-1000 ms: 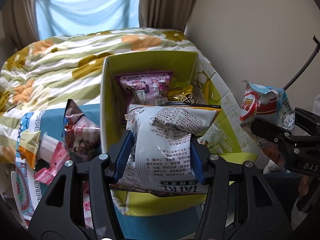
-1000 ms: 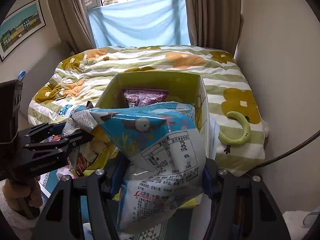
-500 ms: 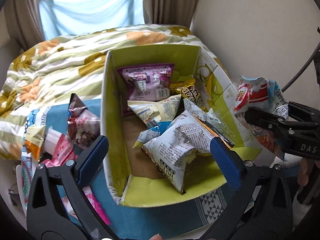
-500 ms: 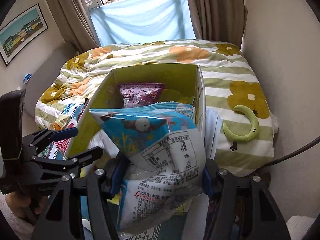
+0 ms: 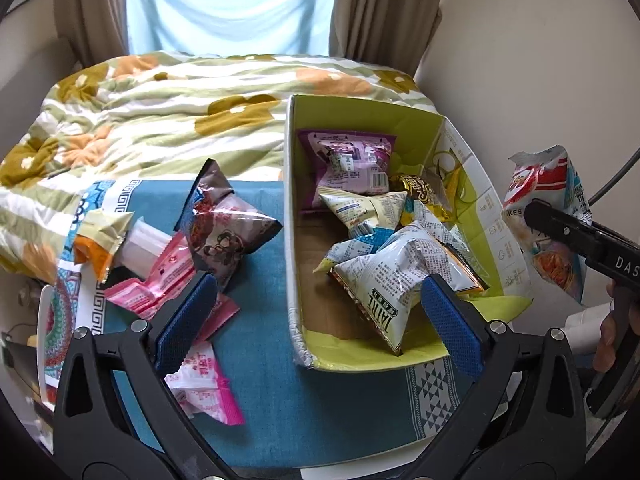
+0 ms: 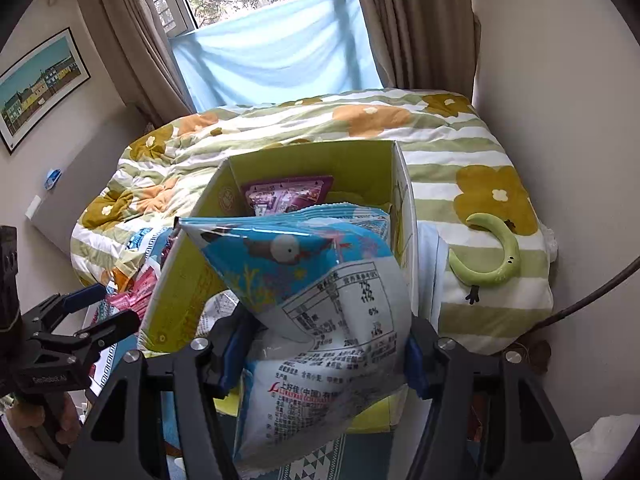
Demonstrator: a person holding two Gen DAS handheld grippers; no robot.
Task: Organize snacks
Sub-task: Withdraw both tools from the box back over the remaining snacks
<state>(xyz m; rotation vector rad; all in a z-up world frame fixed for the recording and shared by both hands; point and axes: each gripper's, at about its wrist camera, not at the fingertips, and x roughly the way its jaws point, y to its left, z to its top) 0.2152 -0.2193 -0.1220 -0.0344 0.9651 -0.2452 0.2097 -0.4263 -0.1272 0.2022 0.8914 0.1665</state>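
Left tongs point(image 5: 316, 316) spread, empty above the box point(image 5: 294, 240); right tongs point(image 6: 320, 344) pinch a blue-white snack bag point(image 6: 320, 300), due for boxing next.

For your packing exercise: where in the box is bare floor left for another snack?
Bare cardboard floor runs along the box's left wall, beside the white packet. The right half and far end, by the purple packet, are crowded.

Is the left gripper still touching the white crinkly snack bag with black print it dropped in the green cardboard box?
Apart. In the left wrist view the left gripper stands open, and the white snack bag lies in the green cardboard box clear of both blue pads.
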